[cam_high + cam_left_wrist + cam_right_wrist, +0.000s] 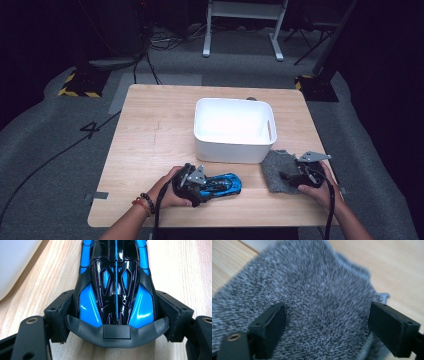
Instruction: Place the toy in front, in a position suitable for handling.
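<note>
**High view: toy car gripped at left, grey cloth under open jaws at right**

High view shows a "4" marked in black on the grey floor (30, 165) left of the table (150, 145); no other writing can be read. The light wooden table stands in a dark room, with yellow-and-black striped blocks (80, 85) at 2 of its far corners and cables across the carpet. A white bin (235, 145) sits near the table's middle.

The left gripper (116, 315) has its jaws part-closed, pads pressing both flanks of a glossy blue-and-black toy car (116, 277) lying on the wood near the front edge, in front of the bin.

The right gripper (327, 330) stands wide open over a speckled grey knitted cloth (317, 295), which lies between the pads, flat beside the bin's right corner.
</note>
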A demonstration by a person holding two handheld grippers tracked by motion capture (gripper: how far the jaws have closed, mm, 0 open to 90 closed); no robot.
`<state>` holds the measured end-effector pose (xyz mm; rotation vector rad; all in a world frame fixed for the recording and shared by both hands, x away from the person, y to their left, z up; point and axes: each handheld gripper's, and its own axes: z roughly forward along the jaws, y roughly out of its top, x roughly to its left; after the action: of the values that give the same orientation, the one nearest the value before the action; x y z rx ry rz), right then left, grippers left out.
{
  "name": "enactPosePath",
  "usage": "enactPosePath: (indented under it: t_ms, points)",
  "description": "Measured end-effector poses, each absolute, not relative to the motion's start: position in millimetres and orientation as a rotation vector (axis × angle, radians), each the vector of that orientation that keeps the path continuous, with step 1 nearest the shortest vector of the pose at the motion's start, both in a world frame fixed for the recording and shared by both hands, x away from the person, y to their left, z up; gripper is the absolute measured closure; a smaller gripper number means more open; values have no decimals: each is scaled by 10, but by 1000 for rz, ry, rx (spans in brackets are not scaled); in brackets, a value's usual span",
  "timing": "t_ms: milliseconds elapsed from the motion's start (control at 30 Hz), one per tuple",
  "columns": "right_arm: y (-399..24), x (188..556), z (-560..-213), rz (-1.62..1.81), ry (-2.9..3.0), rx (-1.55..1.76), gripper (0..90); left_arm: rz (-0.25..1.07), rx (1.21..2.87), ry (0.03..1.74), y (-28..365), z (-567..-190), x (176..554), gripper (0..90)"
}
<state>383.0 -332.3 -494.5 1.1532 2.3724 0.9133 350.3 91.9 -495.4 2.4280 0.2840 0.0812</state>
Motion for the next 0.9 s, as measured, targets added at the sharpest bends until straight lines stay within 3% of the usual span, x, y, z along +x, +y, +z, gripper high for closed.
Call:
enactPosePath:
  t_ms: [133, 300, 467, 633, 900]
  points:
    - [-3376, 3842, -5006, 978, 2361, 1154, 108, 85, 2417, 282, 921, -4968, 3501, 241]
    - [-3371, 3860, -4987, 963, 2397, 1134, 148, 83, 2407, 296, 912, -4983, 3503, 238]
    - [-3354, 3811, -4946, 1005, 2461, 1035, 422, 82, 2391, 298, 918, -4996, 3500, 237]
    - [-3329, 3787, -4919, 1026, 2507, 1003, 639, 83, 2388, 298, 918, -4999, 3500, 236]
    - [-3325, 3765, -4917, 1049, 2536, 932, 761, 88, 2385, 301, 911, -5002, 3506, 233]
